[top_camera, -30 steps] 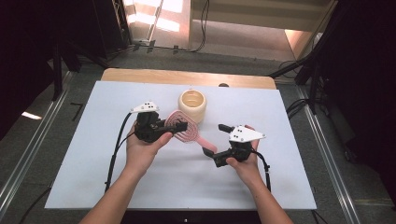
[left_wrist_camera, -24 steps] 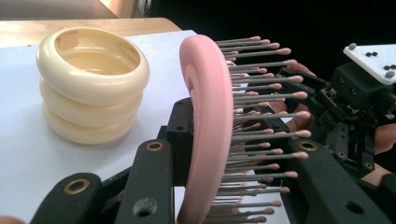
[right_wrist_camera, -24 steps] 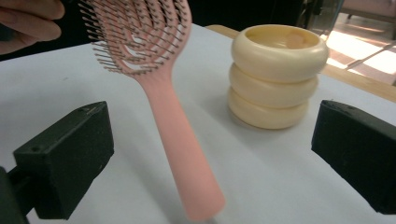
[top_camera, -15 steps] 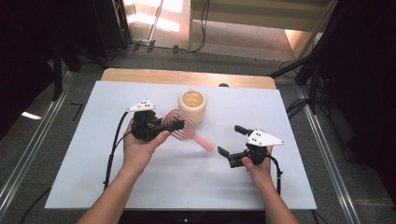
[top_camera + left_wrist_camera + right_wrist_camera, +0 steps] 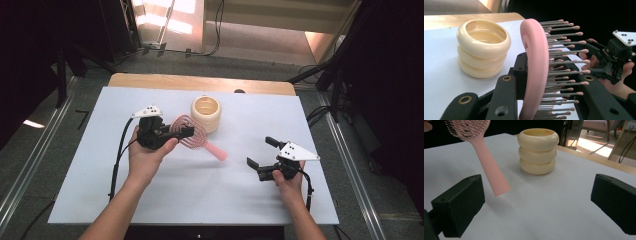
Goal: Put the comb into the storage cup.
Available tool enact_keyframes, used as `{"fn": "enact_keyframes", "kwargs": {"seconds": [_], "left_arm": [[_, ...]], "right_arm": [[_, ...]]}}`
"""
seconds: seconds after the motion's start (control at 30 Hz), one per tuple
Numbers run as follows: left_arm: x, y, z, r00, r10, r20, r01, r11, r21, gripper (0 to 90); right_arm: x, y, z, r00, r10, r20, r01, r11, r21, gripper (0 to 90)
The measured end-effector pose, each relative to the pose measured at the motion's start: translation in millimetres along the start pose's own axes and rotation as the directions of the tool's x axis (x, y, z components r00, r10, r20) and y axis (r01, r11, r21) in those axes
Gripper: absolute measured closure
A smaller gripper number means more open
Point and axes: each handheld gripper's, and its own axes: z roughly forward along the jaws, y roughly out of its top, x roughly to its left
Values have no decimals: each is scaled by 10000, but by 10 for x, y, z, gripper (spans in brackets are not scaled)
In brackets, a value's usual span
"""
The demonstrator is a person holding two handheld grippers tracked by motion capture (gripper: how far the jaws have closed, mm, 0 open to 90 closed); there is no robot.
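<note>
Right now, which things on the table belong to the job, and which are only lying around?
In the job:
- pink hairbrush, clamped by its head in the left gripper
- cream ribbed cup, standing beside it
- right gripper, jaws open, holding nothing

Lying about:
- small dark object at the table's far edge

My white table sheet [image 5: 90, 200] over a wooden tabletop [image 5: 150, 80] showing at twelve o'clock, grey carpet floor [image 5: 65, 65] around me, sunlit patch [image 5: 170, 12] at eleven, dark stands [image 5: 345, 65] at two, black cables [image 5: 320, 115] at three
</note>
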Motion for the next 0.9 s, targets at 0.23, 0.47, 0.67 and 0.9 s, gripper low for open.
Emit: {"fn": "enact_keyframes", "kwargs": {"seconds": [0.23, 0.47, 0.67, 0.9], "left_arm": [[15, 40, -42, 9999, -15, -109, 14, 10000, -84, 662], [31, 78, -84, 9998, -2, -184, -1, 9999, -149, 662], [59, 116, -118, 9999, 6, -163, -9, 9998, -194, 662], [69, 176, -147, 9997, 89, -234, -95, 9996, -252, 663]], "right_arm": [[-52, -48, -89, 9999, 91, 146, -92, 9999, 51, 0], [-110, -124, -182, 9995, 127, 276, -129, 9999, 83, 0], [-175, -189, -275, 9982, 239, 544, -242, 9997, 48, 0], [-231, -260, -384, 9970, 337, 701, -345, 9994, 92, 0]]}}
